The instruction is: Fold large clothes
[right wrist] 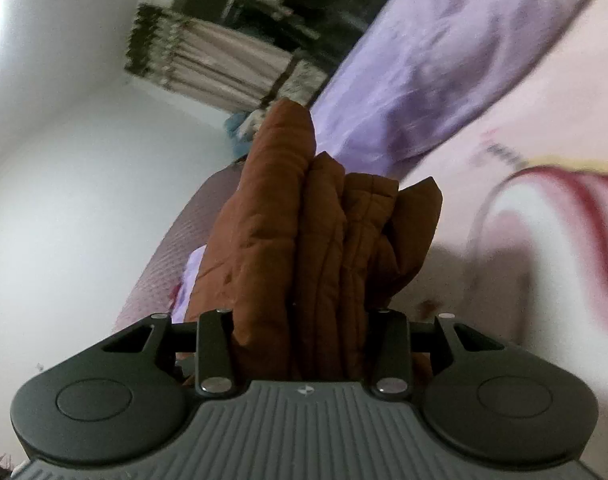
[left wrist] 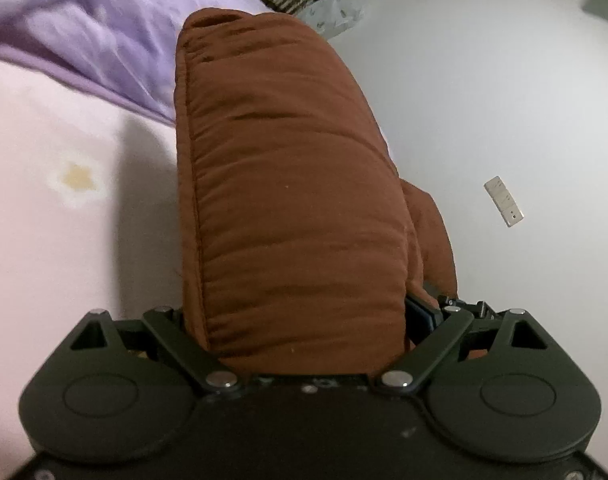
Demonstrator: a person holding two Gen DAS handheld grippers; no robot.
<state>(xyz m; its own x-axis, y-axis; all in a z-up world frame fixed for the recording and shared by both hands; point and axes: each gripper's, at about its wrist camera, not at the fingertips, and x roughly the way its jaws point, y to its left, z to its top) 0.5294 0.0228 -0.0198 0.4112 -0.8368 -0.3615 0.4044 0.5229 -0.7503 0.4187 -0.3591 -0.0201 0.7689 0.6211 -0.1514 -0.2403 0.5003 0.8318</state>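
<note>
Both tools clamp the brown padded jacket (left wrist: pixel 288 200), left gripper (left wrist: pixel 304 320) on one thick fold, right gripper (right wrist: pixel 300 320) on several stacked layers, holding it above the pink bed sheet (left wrist: pixel 44 240); judgement: lift evenly, keep layers aligned, avoid slippage.

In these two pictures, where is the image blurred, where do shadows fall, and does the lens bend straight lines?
Left wrist view: the brown jacket is fairly sharp; it casts a soft shadow on the pink sheet; the purple blanket is smeared. Right wrist view: the blanket and the sheet's red print are streaked by motion blur; the curtain is tilted and curved by the fisheye.
</note>
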